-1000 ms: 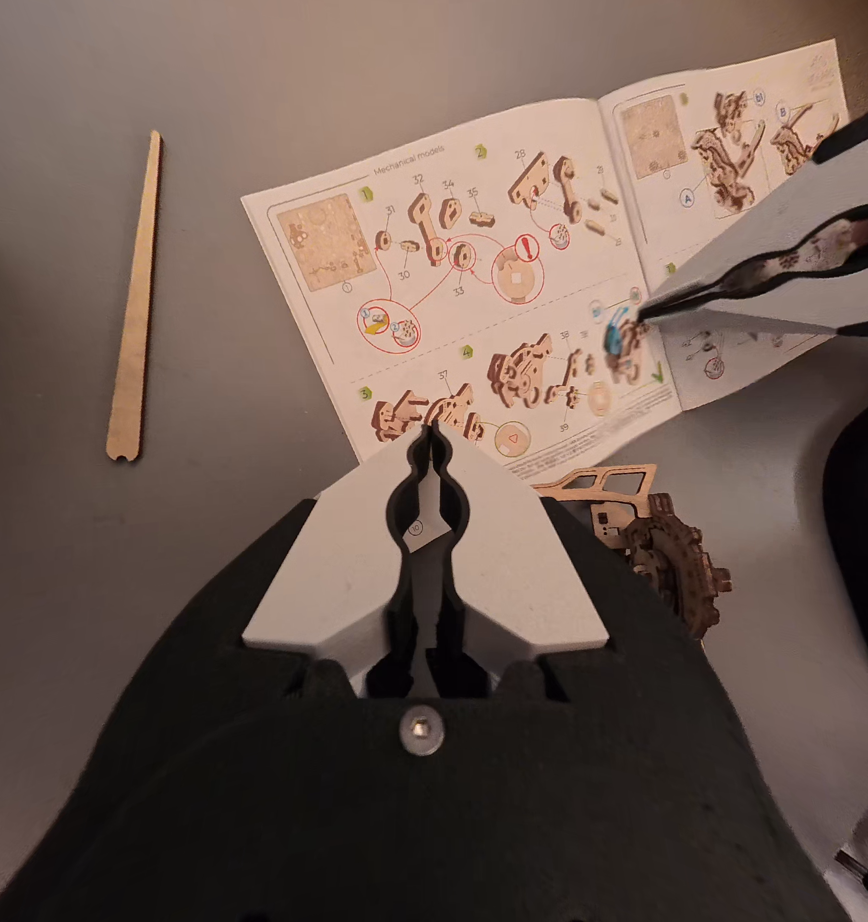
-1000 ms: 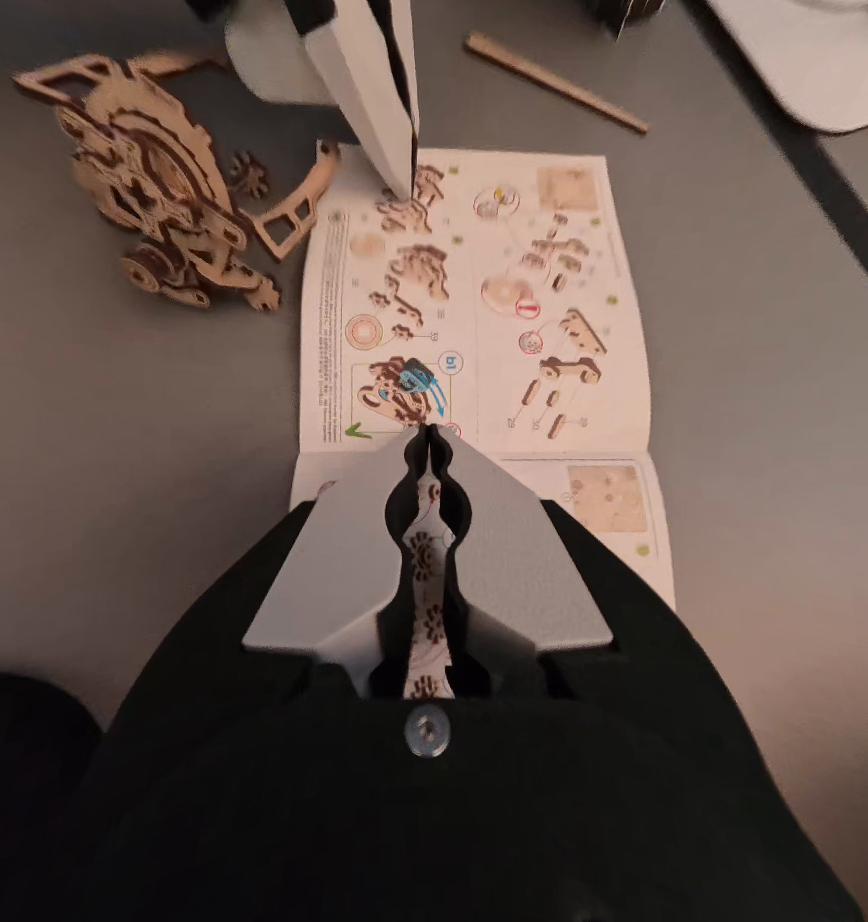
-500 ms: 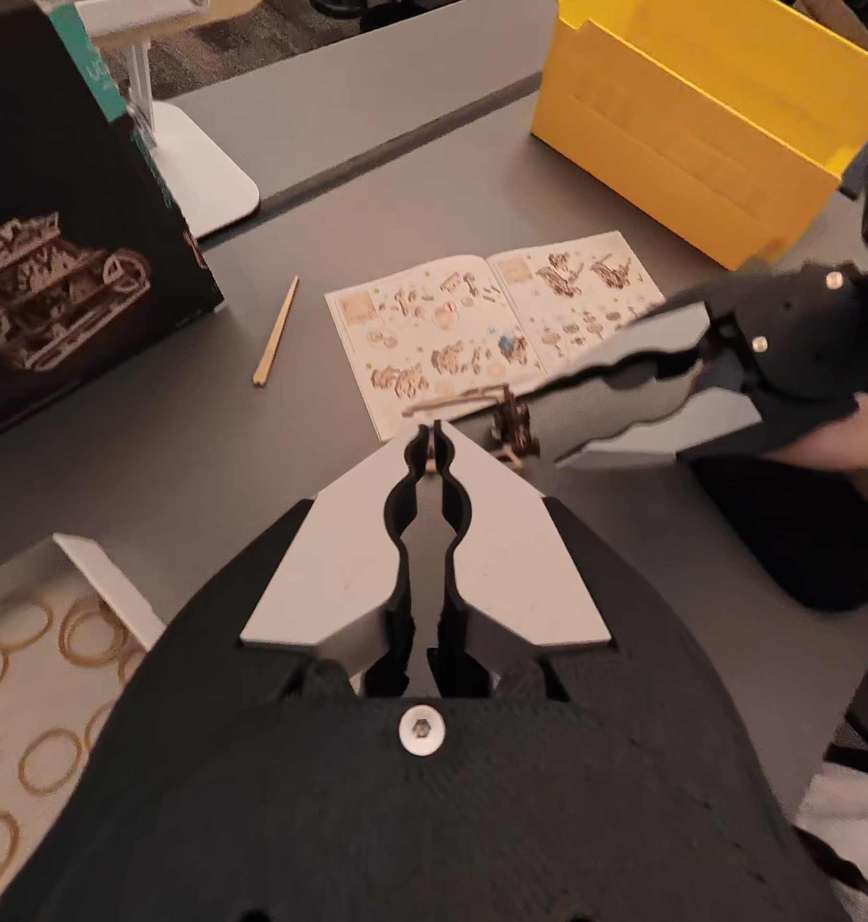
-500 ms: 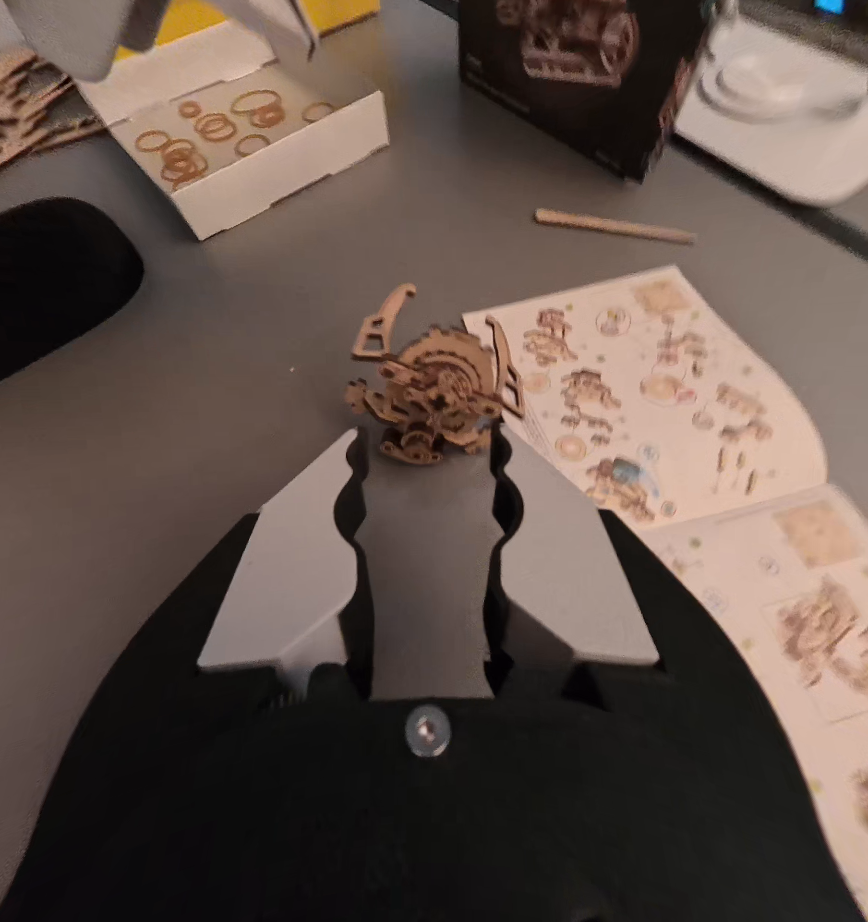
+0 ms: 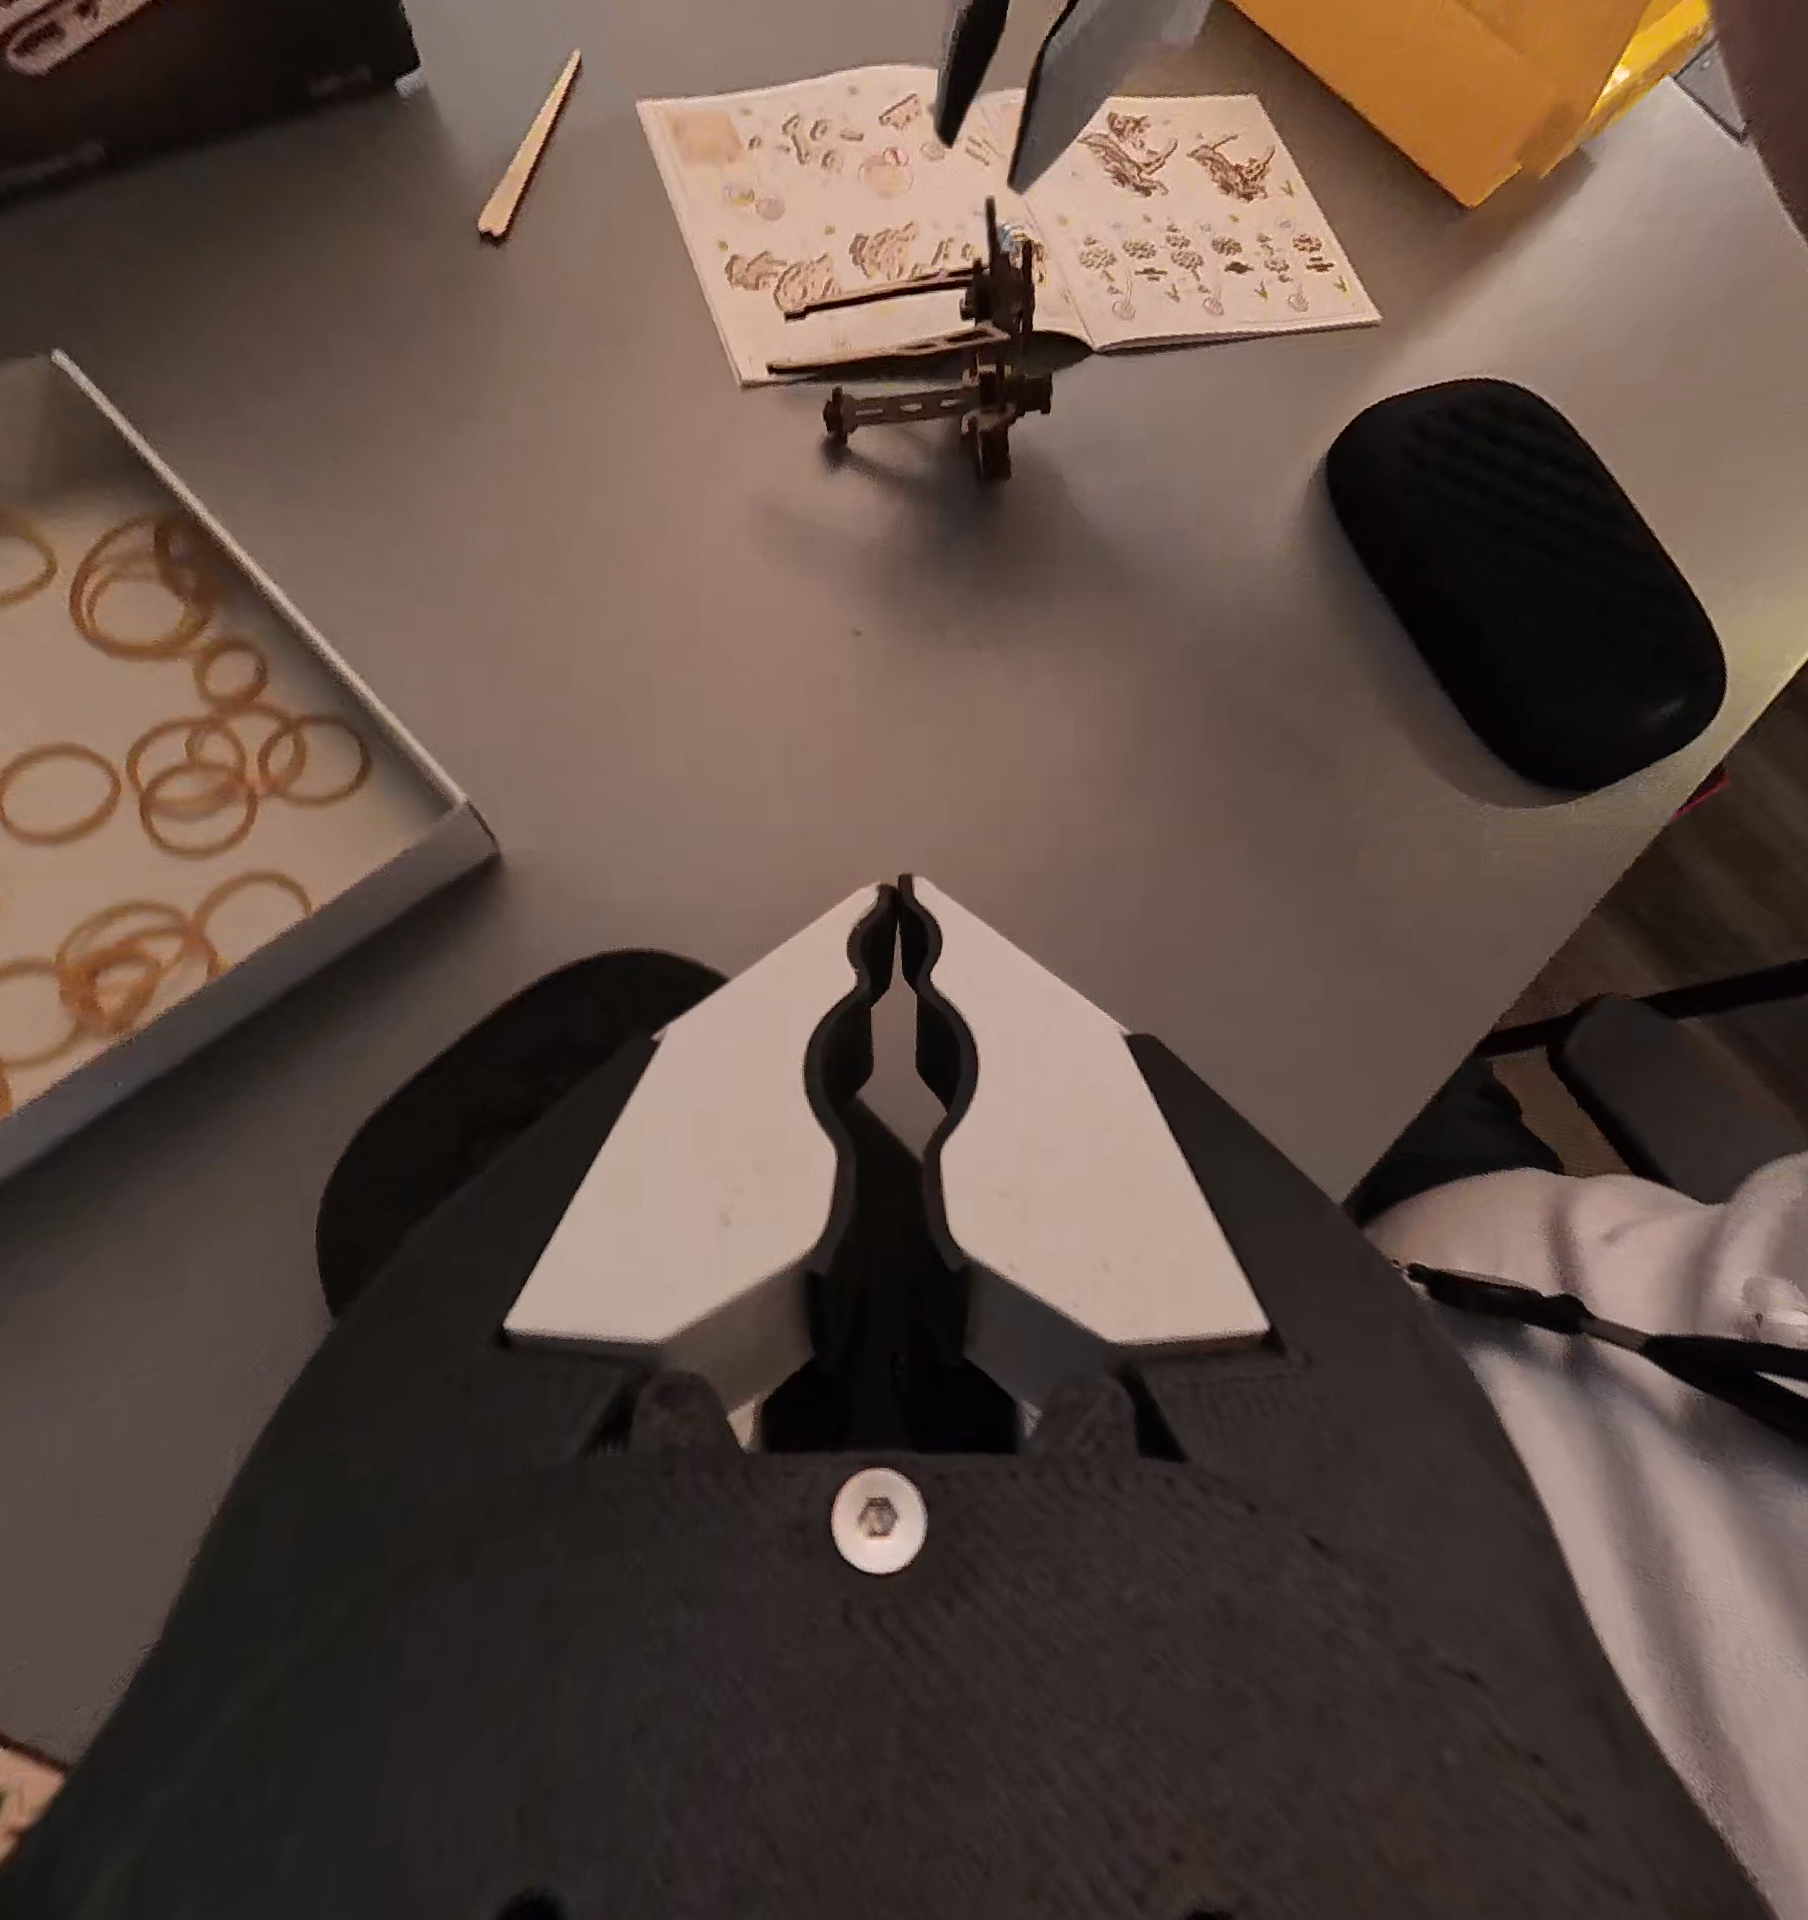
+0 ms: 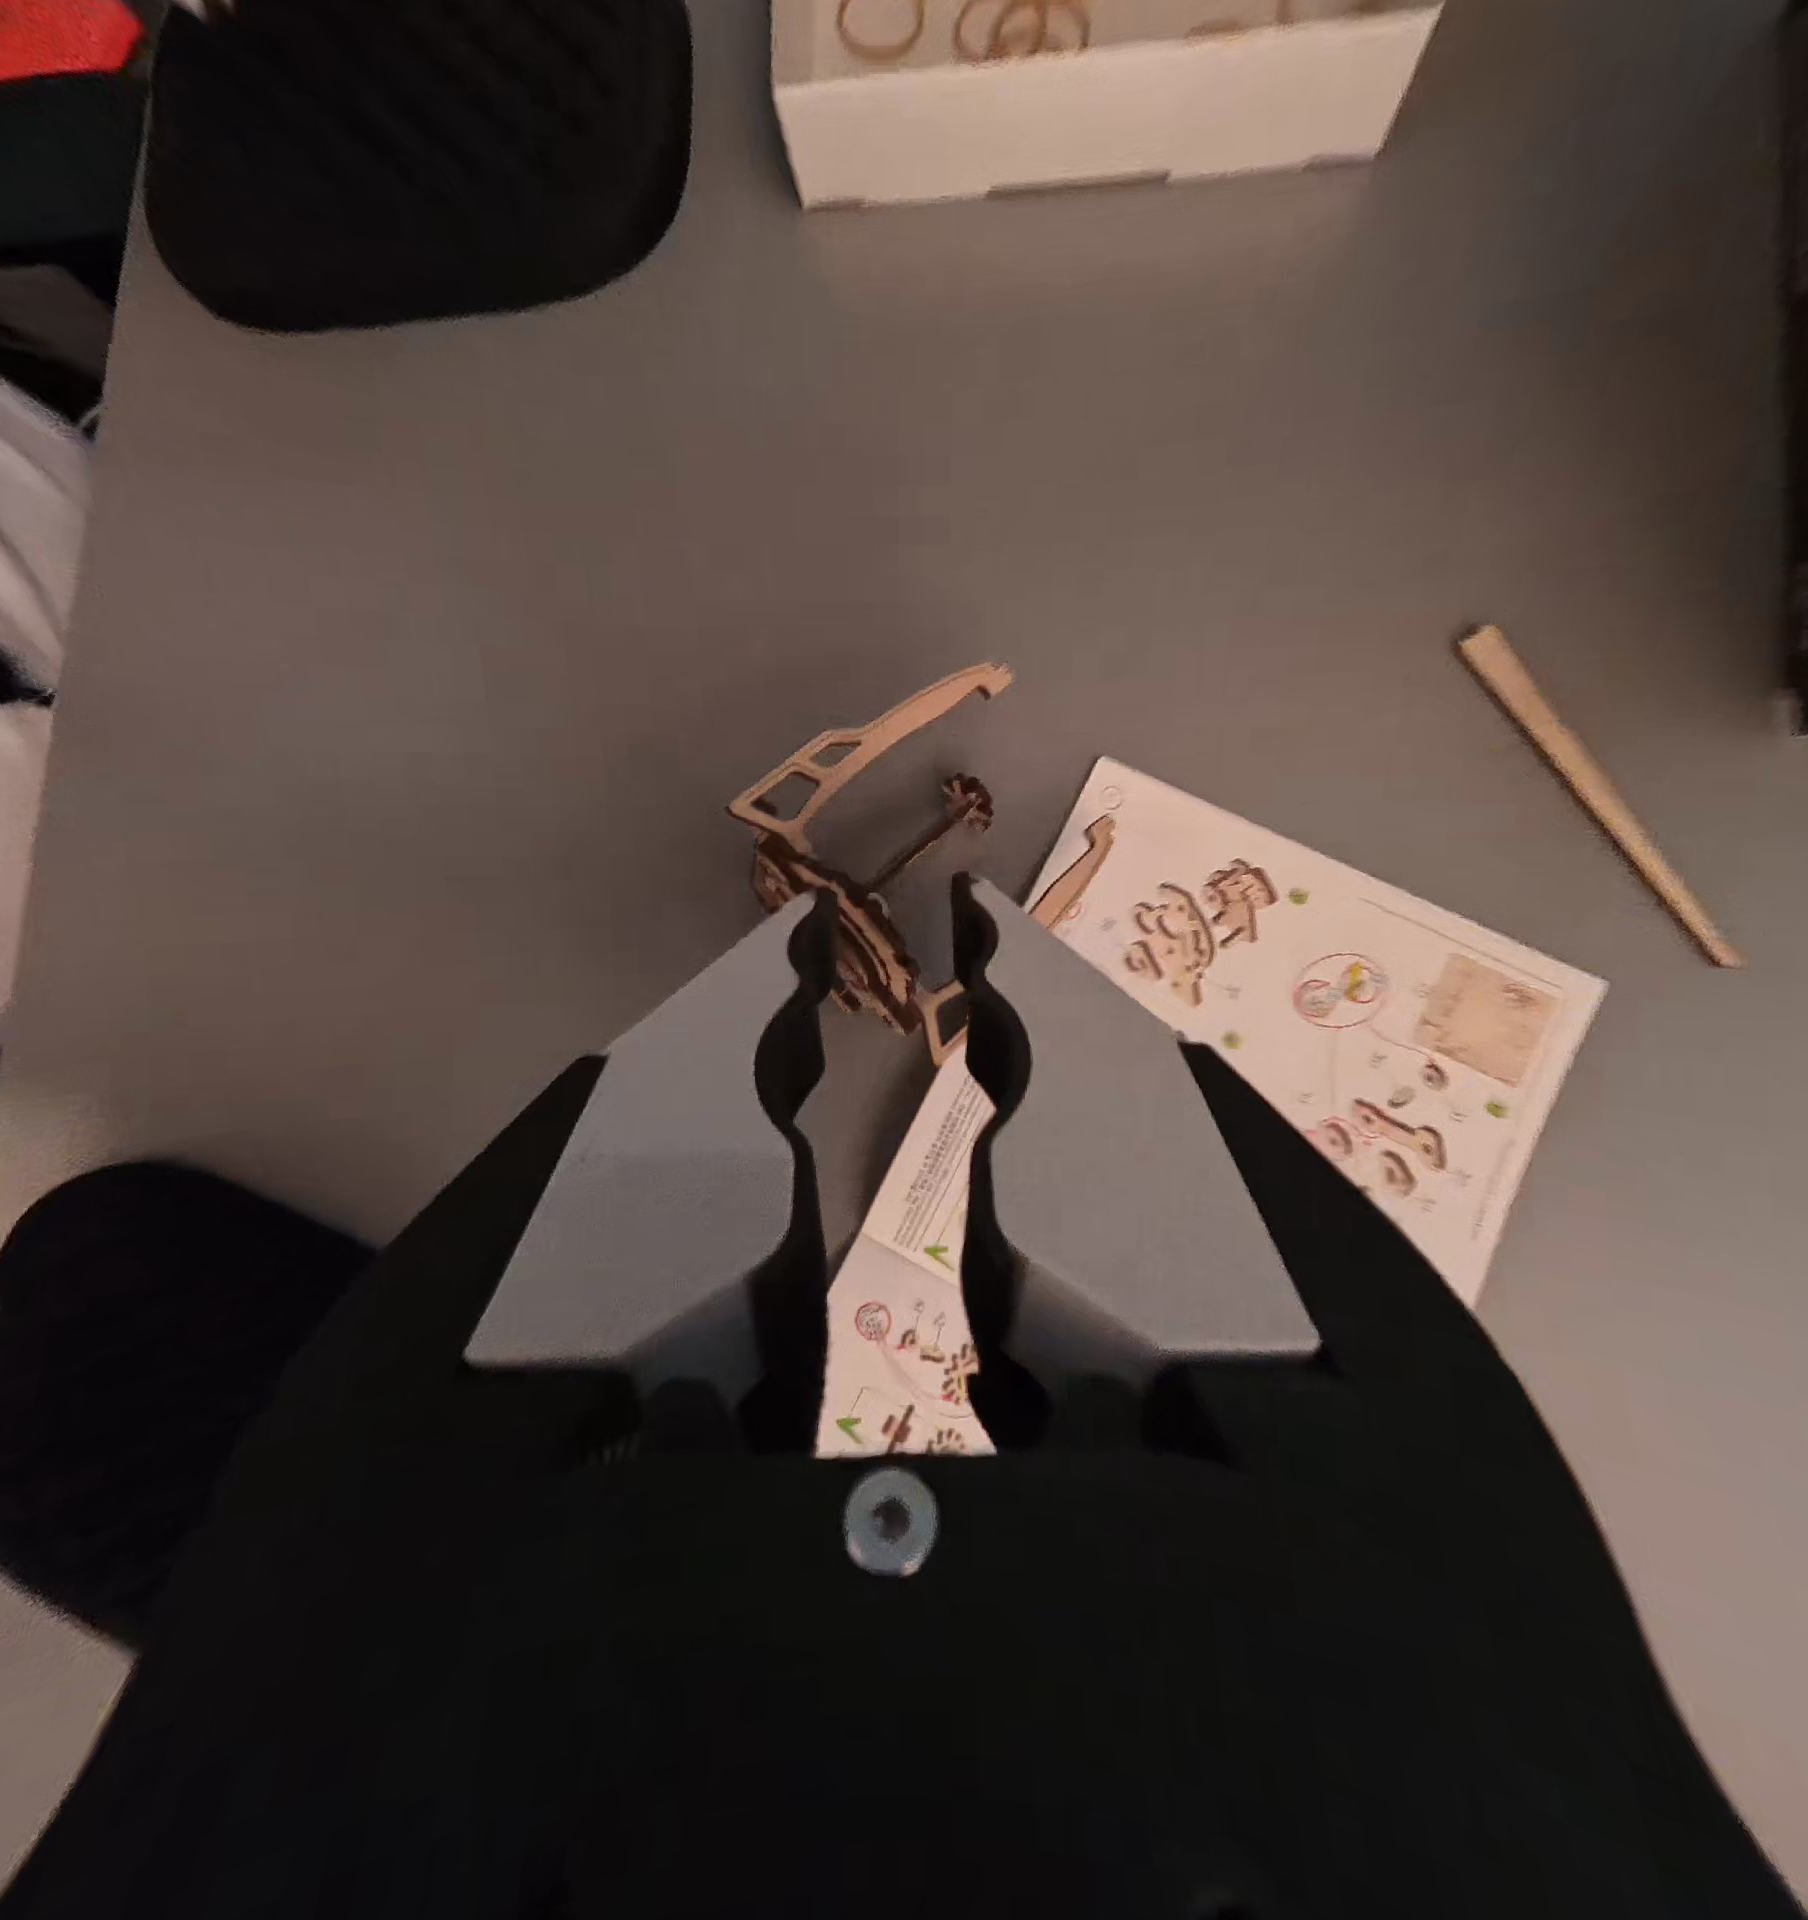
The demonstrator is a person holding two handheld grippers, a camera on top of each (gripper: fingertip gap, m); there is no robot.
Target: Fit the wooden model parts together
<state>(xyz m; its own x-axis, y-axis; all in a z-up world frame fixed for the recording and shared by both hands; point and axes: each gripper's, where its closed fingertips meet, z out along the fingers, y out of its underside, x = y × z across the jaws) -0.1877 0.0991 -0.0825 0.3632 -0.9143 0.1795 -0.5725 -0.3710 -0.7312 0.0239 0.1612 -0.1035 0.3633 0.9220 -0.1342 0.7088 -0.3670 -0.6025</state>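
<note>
L tongs (image 5: 898, 889): clenched on nothing, tips together, held back over bare grey counter (image 5: 619, 644), aimed fwd and down, well apart from wooden model assy (image 5: 967, 343). R tongs (image 6: 884, 902): released, angled steeply down, jaws straddling the assy w/o a visible grip. Assy stands on counter, at edge of open instruction booklet (image 6: 1326, 997).

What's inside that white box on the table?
The white box holds many loose tan rubber bands scattered over its pale floor. Its far end runs out of the picture, and in the right wrist view its wall hides most of the inside.
</note>
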